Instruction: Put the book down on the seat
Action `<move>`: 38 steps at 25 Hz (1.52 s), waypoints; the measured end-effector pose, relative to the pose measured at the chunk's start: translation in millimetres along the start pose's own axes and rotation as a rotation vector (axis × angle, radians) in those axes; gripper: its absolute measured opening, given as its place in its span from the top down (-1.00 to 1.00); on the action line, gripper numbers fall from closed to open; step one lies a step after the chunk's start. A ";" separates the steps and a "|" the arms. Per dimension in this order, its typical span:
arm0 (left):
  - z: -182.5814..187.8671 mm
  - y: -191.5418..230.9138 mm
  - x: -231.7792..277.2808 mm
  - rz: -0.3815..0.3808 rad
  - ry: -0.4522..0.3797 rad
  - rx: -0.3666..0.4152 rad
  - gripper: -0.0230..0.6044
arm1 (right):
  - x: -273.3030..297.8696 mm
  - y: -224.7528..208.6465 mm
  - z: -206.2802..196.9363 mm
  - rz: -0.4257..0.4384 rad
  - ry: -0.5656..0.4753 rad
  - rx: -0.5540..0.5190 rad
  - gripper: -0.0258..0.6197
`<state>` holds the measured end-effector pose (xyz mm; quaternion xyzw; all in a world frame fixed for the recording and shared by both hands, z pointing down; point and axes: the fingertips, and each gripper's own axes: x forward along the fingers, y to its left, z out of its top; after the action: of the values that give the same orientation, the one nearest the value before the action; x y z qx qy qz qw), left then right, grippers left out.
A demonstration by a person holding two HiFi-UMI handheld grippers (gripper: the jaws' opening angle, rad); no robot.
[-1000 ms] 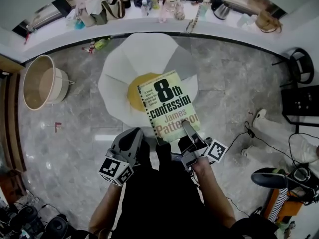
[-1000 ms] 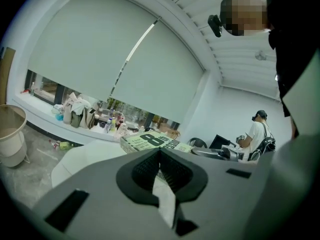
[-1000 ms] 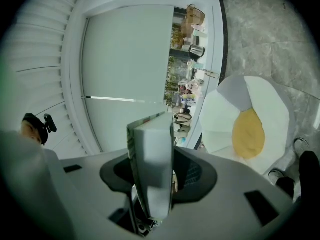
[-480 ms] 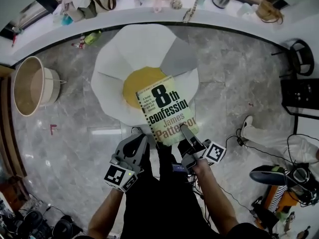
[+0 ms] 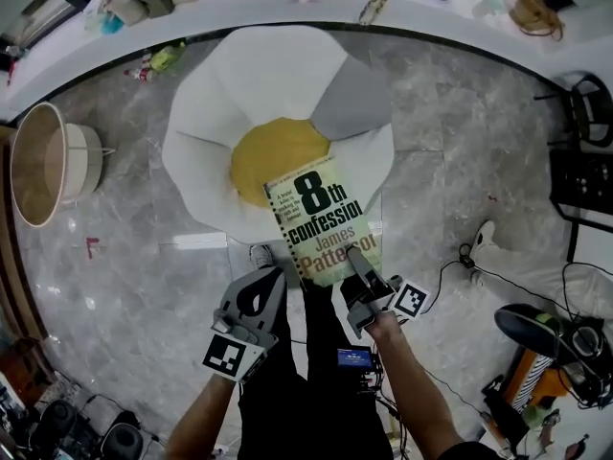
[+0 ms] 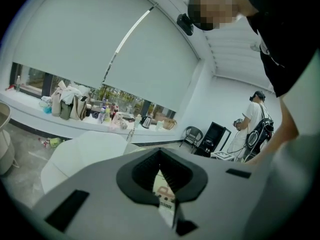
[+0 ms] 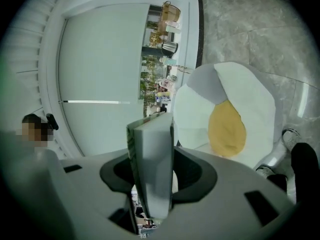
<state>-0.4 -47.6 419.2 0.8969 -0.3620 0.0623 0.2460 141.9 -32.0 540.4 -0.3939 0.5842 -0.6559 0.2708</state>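
Note:
A book [image 5: 326,220] with a pale green cover and large black lettering is held by its near edge, with my right gripper [image 5: 359,262] shut on it. It hangs over the front part of the seat [image 5: 201,113], a white egg-shaped cushion with a yellow centre [image 5: 273,151]. In the right gripper view the book [image 7: 152,169] stands on edge between the jaws, the seat [image 7: 225,114] beyond it. My left gripper [image 5: 261,290] hangs left of the book, apart from it, jaws together and holding nothing. Through its jaws [image 6: 162,184] shows a sliver of the book.
A beige bucket [image 5: 38,166] stands at the left on the marble floor. A white ledge [image 5: 287,8] with bags and bottles curves behind the seat. At the right are a black chair [image 5: 589,113], cables [image 5: 479,257] and a shoe [image 5: 484,233]. A person [image 6: 252,121] stands far off.
The seat has come nearer and fills more of the head view. The book, still in my right gripper, now reaches over the seat's front part. The left gripper stays beside it.

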 end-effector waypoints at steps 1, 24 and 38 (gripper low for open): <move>-8.2 3.8 3.8 0.005 0.007 -0.007 0.89 | 1.4 -13.6 0.9 -0.006 -0.003 0.008 0.37; -132.4 91.2 79.5 0.017 0.113 -0.055 0.89 | 82.1 -278.4 48.2 -0.238 0.033 -0.028 0.37; -179.2 88.1 101.0 -0.026 0.166 -0.102 0.89 | 144.6 -337.4 112.6 -0.230 0.073 -0.095 0.37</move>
<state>25.4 -77.3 639.5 0.8795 -0.3315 0.1148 0.3215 192.6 -154.5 900.7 -0.4466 0.5752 -0.6680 0.1535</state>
